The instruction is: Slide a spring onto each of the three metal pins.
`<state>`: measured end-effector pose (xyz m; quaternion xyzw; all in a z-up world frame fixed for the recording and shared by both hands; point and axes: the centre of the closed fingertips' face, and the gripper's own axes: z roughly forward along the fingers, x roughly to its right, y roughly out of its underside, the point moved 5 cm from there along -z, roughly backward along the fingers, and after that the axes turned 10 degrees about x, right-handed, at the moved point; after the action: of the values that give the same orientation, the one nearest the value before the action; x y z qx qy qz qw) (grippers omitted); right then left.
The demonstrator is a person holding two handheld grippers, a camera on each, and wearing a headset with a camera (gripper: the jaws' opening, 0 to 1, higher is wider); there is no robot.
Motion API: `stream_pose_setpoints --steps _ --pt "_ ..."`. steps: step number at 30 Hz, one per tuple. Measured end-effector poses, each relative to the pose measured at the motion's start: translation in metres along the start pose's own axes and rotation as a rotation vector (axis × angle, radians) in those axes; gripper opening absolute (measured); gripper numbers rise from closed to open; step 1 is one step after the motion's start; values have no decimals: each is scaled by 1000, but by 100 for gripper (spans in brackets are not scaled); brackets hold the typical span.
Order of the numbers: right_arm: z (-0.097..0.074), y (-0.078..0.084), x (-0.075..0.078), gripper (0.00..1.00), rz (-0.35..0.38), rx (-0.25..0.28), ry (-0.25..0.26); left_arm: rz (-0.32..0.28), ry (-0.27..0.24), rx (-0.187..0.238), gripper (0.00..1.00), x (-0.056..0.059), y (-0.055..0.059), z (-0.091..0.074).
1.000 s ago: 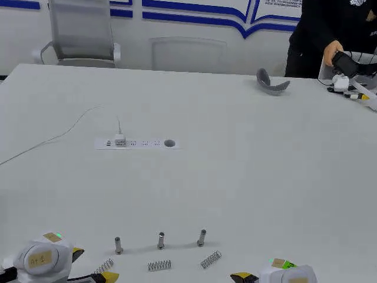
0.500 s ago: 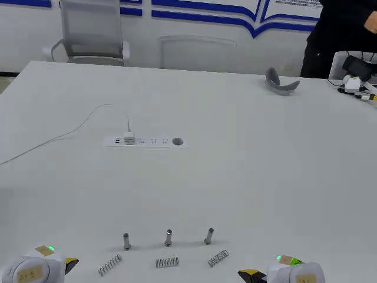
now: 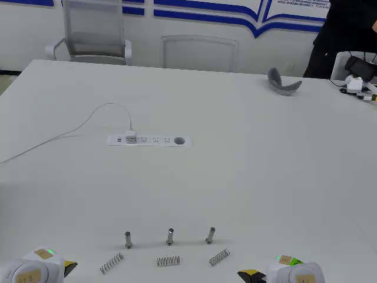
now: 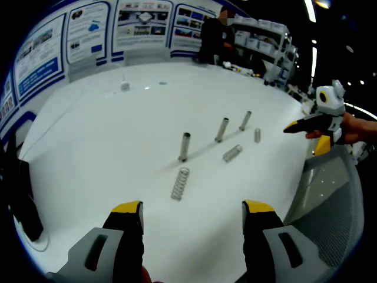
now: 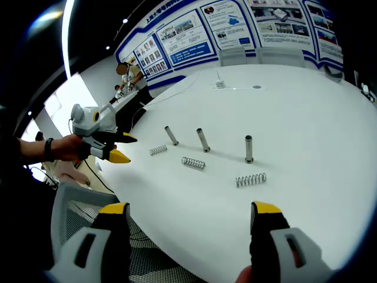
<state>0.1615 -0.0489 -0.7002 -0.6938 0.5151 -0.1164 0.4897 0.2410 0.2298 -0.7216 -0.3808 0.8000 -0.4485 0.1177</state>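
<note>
Three short metal pins stand upright in a row near the table's front edge: left pin (image 3: pixel 128 239), middle pin (image 3: pixel 170 236), right pin (image 3: pixel 210 234). A small spring lies flat just in front of each: left spring (image 3: pixel 111 263), middle spring (image 3: pixel 167 260), right spring (image 3: pixel 219 257). My left gripper (image 4: pixel 192 207) is open and holds nothing; it sits left of the row, short of the nearest spring (image 4: pixel 181 183). My right gripper (image 5: pixel 190 208) is open too, back from the spring (image 5: pixel 251 179) on its side. No pin carries a spring.
A white power strip (image 3: pixel 150 141) with a plug and a trailing cable (image 3: pixel 59 137) lies mid-table. A grey curved object (image 3: pixel 284 82) rests at the far right. Chairs (image 3: pixel 94 29) stand behind the table. A person (image 3: pixel 347 29) with devices (image 3: pixel 359 71) is at the back right.
My left gripper has drawn back to the left, away from the left spring. The head camera has shifted a little. Pins, springs and right gripper stay put.
</note>
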Motion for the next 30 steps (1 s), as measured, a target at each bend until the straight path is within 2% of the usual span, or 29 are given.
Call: stream_pose_setpoints --steps 4,10,22,30 --pt "0 0 0 85 0 1 0 6 5 5 65 -2 -1 3" --pt "-2 0 0 85 0 2 2 25 18 -20 63 -2 2 12" --pt "0 1 0 85 3 -6 -6 31 15 -32 51 -14 0 30" --pt "-1 2 -1 85 5 -11 -7 21 10 -43 47 -21 2 39"
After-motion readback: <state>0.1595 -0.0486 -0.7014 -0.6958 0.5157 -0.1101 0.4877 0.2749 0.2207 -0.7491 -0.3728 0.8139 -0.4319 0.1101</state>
